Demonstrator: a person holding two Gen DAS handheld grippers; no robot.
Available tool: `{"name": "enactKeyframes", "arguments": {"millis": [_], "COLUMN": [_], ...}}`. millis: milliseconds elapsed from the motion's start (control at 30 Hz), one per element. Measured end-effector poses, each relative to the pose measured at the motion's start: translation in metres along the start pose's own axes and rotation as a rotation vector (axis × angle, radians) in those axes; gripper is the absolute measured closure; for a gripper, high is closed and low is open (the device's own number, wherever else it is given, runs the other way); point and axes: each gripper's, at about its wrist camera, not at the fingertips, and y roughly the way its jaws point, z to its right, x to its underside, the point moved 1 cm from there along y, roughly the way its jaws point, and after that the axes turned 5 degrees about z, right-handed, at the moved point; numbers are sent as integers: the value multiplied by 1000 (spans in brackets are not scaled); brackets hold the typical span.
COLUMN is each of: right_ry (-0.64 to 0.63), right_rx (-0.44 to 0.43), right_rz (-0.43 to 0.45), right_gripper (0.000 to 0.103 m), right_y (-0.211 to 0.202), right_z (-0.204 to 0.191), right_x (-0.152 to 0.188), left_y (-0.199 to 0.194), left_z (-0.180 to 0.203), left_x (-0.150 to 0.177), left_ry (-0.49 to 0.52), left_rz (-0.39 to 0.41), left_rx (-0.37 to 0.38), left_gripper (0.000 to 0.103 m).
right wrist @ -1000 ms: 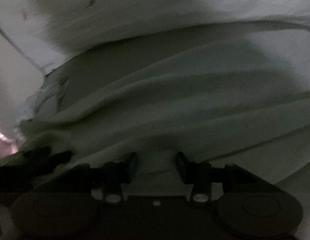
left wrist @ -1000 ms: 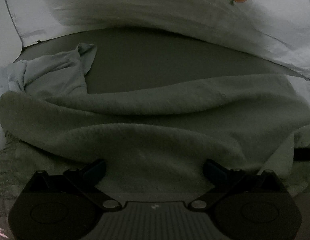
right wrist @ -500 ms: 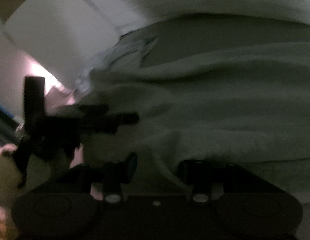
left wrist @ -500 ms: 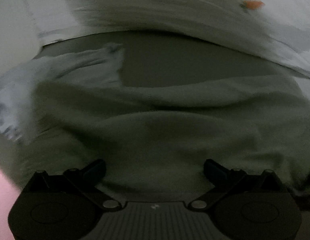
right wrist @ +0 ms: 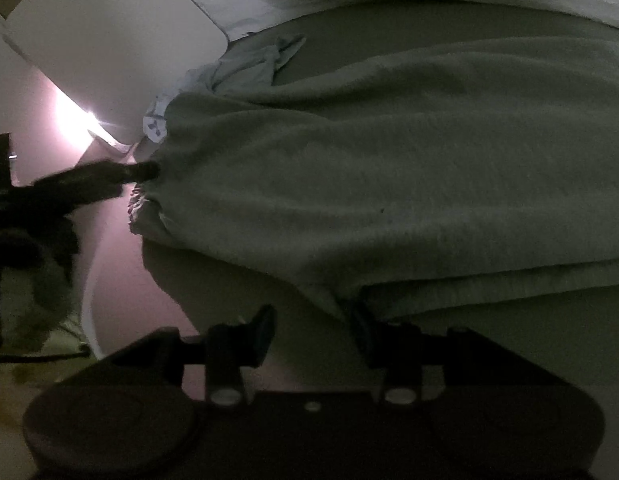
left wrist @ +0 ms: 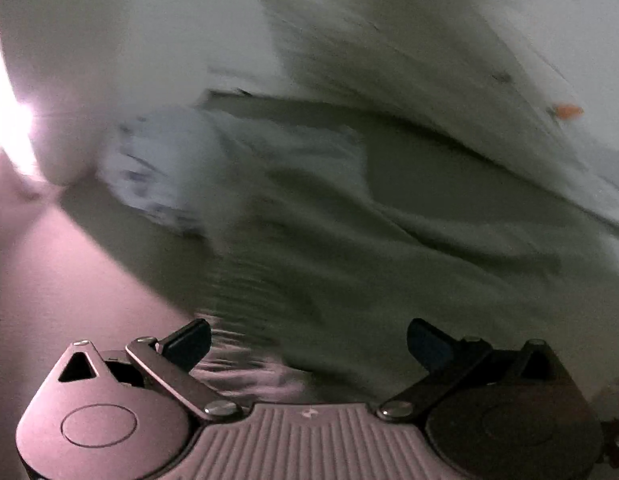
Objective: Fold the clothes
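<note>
Two garments lie on the grey-green surface [right wrist: 389, 28]: a thick, fleecy grey-green garment [right wrist: 389, 168] that fills most of the right wrist view, and a smaller pale blue piece [right wrist: 249, 64] bunched behind its far left end. A white sheet [left wrist: 469, 40] with a small orange print [left wrist: 565, 110] rises along the far edge of the surface. To the left a white slab [right wrist: 101, 40] slants down towards a bright glare near a pinkish floor.

Both views are dim, and the left wrist one is smeared with blur. In it the left gripper [left wrist: 307, 340] has its jaws spread wide, and no cloth is pinched between the fingers; the fleecy garment lies just ahead of them, its near edge rippled, with the pale blue piece beyond on the left. The orange print shows only here.

Only the right wrist view is sharp. There the right gripper [right wrist: 313, 336] stands partly open. The right finger [right wrist: 363, 336] sits at the near hem of the fleecy garment, and the left finger [right wrist: 263, 334] is clear of the cloth; whether the hem is gripped I cannot tell. This view also shows the left gripper from outside, as a dark shape reaching in from the left with its tip at the gathered left edge of the fleecy garment.
</note>
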Motion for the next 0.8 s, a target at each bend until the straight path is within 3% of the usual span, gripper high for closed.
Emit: {"name": "enactKeyframes", "arguments": {"millis": [167, 200, 267, 300, 367, 400, 433, 500, 667, 800], "right_ry": [-4, -4, 9, 18, 29, 15, 1, -57, -162, -144], "right_rx": [12, 13, 16, 18, 25, 44, 63, 104, 115, 90], "right_rz": [28, 32, 39, 43, 45, 45, 45, 43, 48, 34], "right_gripper": [54, 54, 55, 55, 56, 66, 82, 101, 102, 102], "right_y": [0, -5, -4, -4, -3, -3, -3, 0, -3, -6], "right_z": [-2, -1, -1, 0, 0, -2, -3, -9, -27, -22], "right_x": [4, 7, 7, 7, 6, 6, 6, 6, 11, 10], "left_y": [24, 30, 39, 40, 30, 22, 14, 2, -14, -11], "left_z": [-24, -27, -33, -34, -32, -30, -31, -36, -55, -60], "left_x": [4, 4, 7, 8, 8, 8, 9, 13, 26, 36], "left_ry": [6, -7, -62, -89, -109, -102, -102, -120, -170, -198], "left_rz": [-42, -51, -58, -70, -33, -15, -6, -4, -27, -62], "left_rx": [13, 10, 18, 19, 6, -2, 0, -11, -58, -57], "left_gripper": [1, 5, 43, 56, 66, 75, 84, 87, 88, 88]}}
